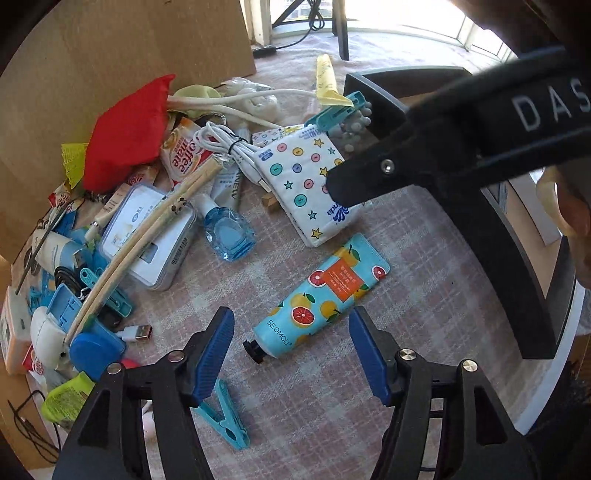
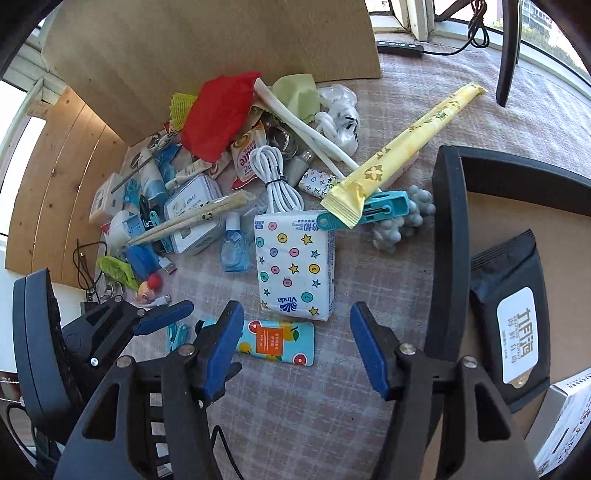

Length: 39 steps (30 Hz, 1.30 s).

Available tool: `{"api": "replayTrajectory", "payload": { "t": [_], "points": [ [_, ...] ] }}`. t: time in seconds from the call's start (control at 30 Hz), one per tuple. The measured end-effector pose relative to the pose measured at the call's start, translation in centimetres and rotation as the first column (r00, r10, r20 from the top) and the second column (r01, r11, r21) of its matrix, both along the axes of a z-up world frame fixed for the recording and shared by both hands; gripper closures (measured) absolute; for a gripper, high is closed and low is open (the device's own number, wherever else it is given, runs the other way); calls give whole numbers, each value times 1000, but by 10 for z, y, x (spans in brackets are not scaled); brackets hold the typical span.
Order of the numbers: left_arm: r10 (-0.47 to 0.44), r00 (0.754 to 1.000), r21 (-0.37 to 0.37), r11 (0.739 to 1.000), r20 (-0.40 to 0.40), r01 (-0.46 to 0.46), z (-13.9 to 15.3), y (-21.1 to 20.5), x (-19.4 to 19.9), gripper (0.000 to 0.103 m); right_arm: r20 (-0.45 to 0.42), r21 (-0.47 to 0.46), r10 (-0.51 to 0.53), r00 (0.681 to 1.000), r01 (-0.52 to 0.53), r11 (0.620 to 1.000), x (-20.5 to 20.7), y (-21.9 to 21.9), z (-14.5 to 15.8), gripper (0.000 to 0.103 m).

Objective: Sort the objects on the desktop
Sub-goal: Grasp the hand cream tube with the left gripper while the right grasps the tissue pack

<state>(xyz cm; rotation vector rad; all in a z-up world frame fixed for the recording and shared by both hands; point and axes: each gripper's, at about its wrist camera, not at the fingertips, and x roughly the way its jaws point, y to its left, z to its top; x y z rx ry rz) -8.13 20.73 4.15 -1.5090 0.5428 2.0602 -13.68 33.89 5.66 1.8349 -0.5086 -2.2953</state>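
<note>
Left gripper (image 1: 291, 350) wide open, empty, straddling hand cream tube (image 1: 321, 301). Right gripper (image 2: 295, 347) wide open, empty, above checked cloth (image 2: 314, 406).

Light: we see bright daylight from the windows (image 1: 388, 14) along the top edge.
Glare: panes blown out white; a warm patch falls on the cardboard sheet (image 2: 207, 44).
Shadows: soft, short, beneath the clutter on the checked tablecloth (image 1: 424, 258).
Distortion: strong fisheye bending, dark vignette in the corners.
Focus: centre crisp; near edges smeared.
</note>
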Motion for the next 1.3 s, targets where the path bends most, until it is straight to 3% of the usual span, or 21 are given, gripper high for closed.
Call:
{"api": "replayTrajectory", "payload": {
  "t": [0.4, 0.57, 0.67, 0.83, 1.13, 1.2, 1.23, 1.3],
  "points": [
    [-28, 999, 45, 999, 29, 26, -24, -9, -1, 40, 43, 51, 2, 999, -5, 999, -26, -23, -23, 43],
    [-22, 999, 77, 997, 27, 20, -22, -14, 0, 46, 68, 59, -10, 998, 6, 998, -28, -23, -31, 43],
    [-36, 999, 61, 998, 14, 35, -21, -13, 4, 56, 82, 64, -2, 997, -3, 998, -26, -23, -36, 44],
    [-59, 998, 56, 997, 29, 57, -20, -10, 12, 63, 76, 66, -7, 997, 2, 998, -19, -18, -35, 49],
    [-75, 997, 17, 997, 4, 75, -20, 3, 22, 59, 87, 62, -6, 996, 1, 998, -10, -6, -33, 51],
    [-70, 998, 17, 997, 5, 70, -19, 3, 23, 65, 82, 55, -9, 997, 4, 998, -7, -2, -29, 52],
    [-70, 998, 16, 997, 2, 70, -18, 2, 25, 76, 78, 48, -9, 997, 5, 999, -6, -1, -27, 52],
    [-50, 999, 7, 999, -2, 50, -18, -2, 28, 78, 71, 38, -4, 997, 1, 999, -2, 2, -21, 52]
  ]
}}
